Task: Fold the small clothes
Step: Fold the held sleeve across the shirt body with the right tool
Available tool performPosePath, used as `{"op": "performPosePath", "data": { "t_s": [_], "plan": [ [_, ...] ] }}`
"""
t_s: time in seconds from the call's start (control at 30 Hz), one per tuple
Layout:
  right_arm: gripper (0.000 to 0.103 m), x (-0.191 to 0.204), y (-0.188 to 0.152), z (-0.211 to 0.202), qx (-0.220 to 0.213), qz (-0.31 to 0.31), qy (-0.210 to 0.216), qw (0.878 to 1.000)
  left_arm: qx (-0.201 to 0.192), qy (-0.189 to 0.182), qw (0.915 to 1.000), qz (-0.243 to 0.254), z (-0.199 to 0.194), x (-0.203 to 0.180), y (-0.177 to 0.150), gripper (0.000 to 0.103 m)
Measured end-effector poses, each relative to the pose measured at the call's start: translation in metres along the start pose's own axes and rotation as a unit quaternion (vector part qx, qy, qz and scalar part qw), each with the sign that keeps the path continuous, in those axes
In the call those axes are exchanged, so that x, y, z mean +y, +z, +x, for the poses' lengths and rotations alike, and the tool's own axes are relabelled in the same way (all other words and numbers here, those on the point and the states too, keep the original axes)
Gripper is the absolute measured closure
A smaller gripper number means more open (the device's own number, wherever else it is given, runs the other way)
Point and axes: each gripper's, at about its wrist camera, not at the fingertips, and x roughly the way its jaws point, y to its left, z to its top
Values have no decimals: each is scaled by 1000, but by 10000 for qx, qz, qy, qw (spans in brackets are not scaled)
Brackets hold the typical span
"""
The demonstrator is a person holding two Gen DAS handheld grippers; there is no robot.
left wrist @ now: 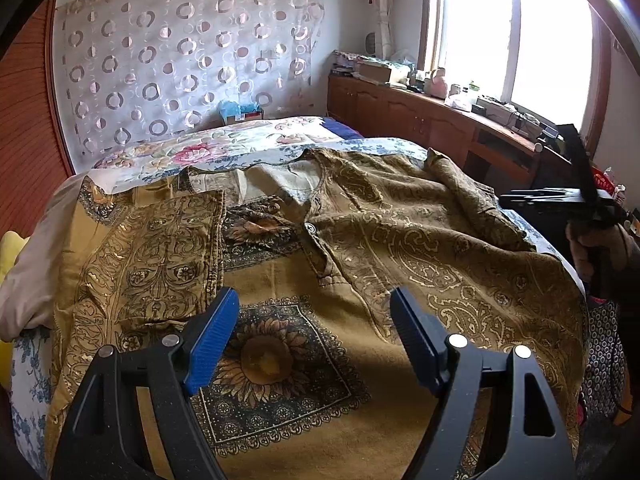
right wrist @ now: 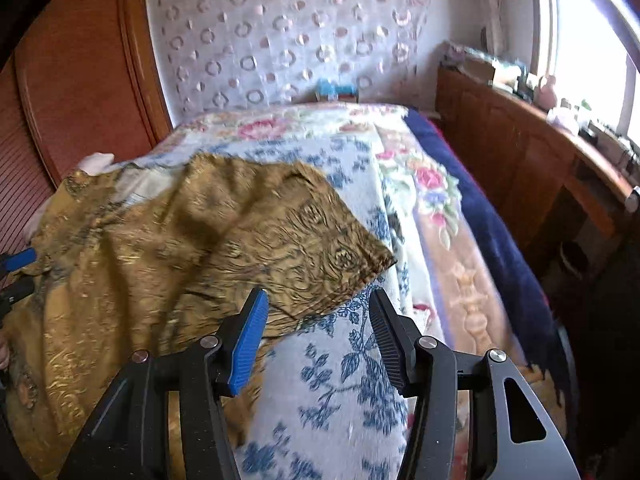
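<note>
Left gripper [left wrist: 314, 316]: jaws standing wide apart, nothing between the blue pads. It is hovering over the front of the shirt [left wrist: 360, 240], above the sunflower print [left wrist: 266, 360]; whether the fingertips are touching the cloth cannot be told.

Right gripper [right wrist: 318, 314]: jaws parted about halfway, nothing pinched between the pads. The corner of the shirt sleeve [right wrist: 320, 248] is lying just ahead of and partly between the fingertips, free of them. The right pad is sitting over the blue-flowered sheet [right wrist: 344, 380]. This view is smeared by motion.

Shirt: mustard-brown, patterned, lying spread on the bed, neckline away from the cameras. In the left wrist view one sleeve [left wrist: 160, 248] is lying folded in over the body on the left; the other side is lying rumpled toward the right edge.

Seen from the left wrist view, the right gripper is sitting at the far right edge, gripped by a hand [left wrist: 596, 248].

Around: a floral quilt [left wrist: 224, 144] is lying beyond the shirt, a wooden cabinet [left wrist: 400, 112] is running under the bright window [left wrist: 516, 36].
</note>
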Motion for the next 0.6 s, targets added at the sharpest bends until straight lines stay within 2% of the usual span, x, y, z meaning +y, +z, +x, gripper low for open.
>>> {"op": "performPosePath", "data": {
  "t_s": [0.2, 0.43, 0.5, 0.6],
  "plan": [
    [49, 10, 7, 25, 308, -158, -100, 9994, -10, 3, 10000, -23, 0, 1, 0, 24],
    [49, 4, 14, 24, 298, -202, -101, 9993, -21, 10, 10000, -35, 0, 2, -1, 24],
    [64, 1, 14, 27, 273, -308, 38, 9991, -25, 13, 10000, -55, -1, 2, -1, 24],
    [81, 4, 13, 25, 262, -495, 138, 9983, -37, 24, 10000, -78, -2, 5, -1, 24]
  ]
}}
